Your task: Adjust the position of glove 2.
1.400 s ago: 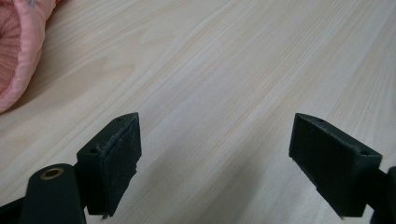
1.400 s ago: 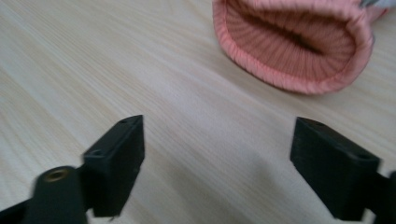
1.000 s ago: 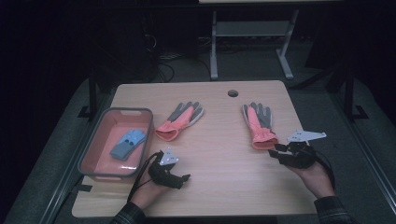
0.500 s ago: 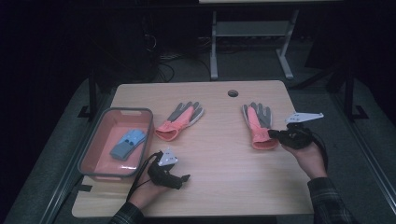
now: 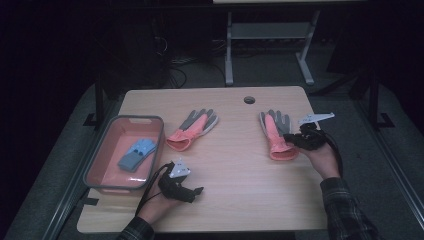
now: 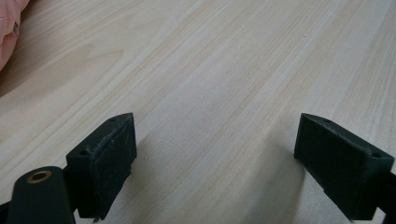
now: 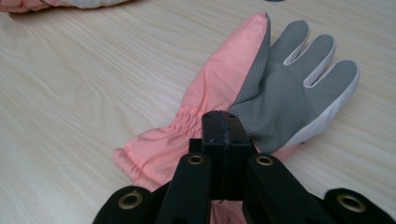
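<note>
**A:** Pink-and-grey glove [image 5: 276, 134] lies palm up on the right side of the table [image 5: 235, 200]; the right claw [image 7: 223, 128] has just been closing and sits pressed together at its cuff. Pinching fabric? Can't tell.

**B:** Left claw [image 6: 215, 154] is spread wide over bare wood, near the front edge.

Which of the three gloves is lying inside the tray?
The blue glove. It lies in the pink tray at the table's left, while the two pink-and-grey gloves lie on the bare tabletop.
</note>
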A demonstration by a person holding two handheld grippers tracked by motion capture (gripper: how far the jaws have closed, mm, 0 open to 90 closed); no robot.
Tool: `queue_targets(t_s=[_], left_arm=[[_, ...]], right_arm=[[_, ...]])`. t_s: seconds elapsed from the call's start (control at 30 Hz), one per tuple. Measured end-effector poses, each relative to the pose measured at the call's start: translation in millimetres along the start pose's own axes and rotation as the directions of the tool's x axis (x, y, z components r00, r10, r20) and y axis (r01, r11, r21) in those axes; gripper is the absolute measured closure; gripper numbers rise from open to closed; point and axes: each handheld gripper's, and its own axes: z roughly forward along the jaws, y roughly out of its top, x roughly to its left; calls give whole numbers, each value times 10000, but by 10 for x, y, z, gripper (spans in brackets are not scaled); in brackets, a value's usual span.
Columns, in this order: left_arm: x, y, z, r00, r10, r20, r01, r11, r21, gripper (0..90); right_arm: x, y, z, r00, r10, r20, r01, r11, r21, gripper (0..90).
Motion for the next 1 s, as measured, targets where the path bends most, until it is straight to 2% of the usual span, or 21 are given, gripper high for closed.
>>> queue_targets(t_s=[0.17, 0.27, 0.5, 0.57, 0.83, 1.0], left_arm=[[0, 0, 0, 10000, 1, 1, -1, 10000, -1, 124], [0, 0, 0, 10000, 2, -1, -2, 10000, 2, 124], [2, 1, 1, 10000, 22, 18, -22, 10000, 4, 124], [5, 3, 2, 10000, 39, 32, -39, 10000, 8, 124], [5, 2, 5, 10000, 37, 34, -37, 10000, -22, 124], [6, 6, 6, 10000, 52, 58, -52, 10000, 1, 124]], right_arm=[[-4, -21, 142, 9998, -203, -23, 203, 9986, 490, 900], [32, -21, 148, 9996, -207, -194, 218, 9980, 590, 900], [183, -31, 141, 9962, -549, -675, 599, 9955, 740, 900], [237, -40, 133, 9938, -772, -801, 837, 9933, 800, 900], [462, -91, 92, 9839, -1102, -1405, 1234, 9884, 885, 900], [643, -118, 78, 9730, -1517, -1742, 1695, 9812, 924, 900]])
